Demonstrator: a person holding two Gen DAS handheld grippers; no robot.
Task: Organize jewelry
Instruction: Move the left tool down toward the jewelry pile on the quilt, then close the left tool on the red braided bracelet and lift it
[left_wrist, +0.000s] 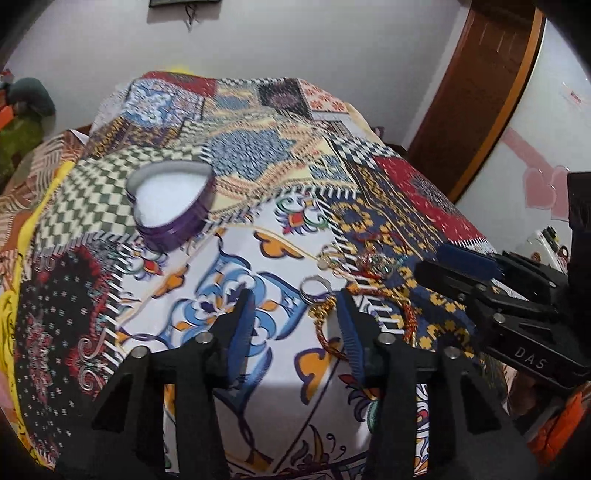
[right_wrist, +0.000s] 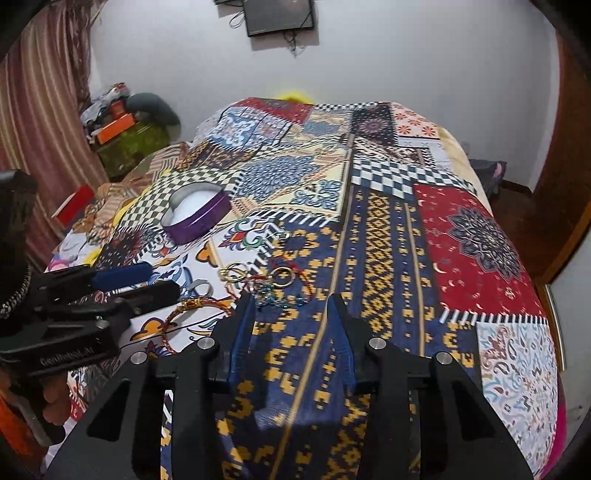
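Both tongs are hovering low over the bed (right_wrist: 480, 236), spread wide and holding nothing. The left tongs (left_wrist: 295, 314) are hanging just beside a silver ring (left_wrist: 314, 290) and a red-gold bangle (left_wrist: 327, 332). The right tongs (right_wrist: 291, 317) are sitting near the tangle of jewelry (right_wrist: 269, 282) ahead of their tips. The heart-shaped tin (left_wrist: 171, 205), open and white inside, is waiting well apart, farther up the bed.

The busy quilt is hiding the small pieces, so a grab could easily be missing a ring or catching fabric instead. The pieces are lying tangled, so lifting one might be dragging others along. The two tongs are working close together and could be bumping each other.
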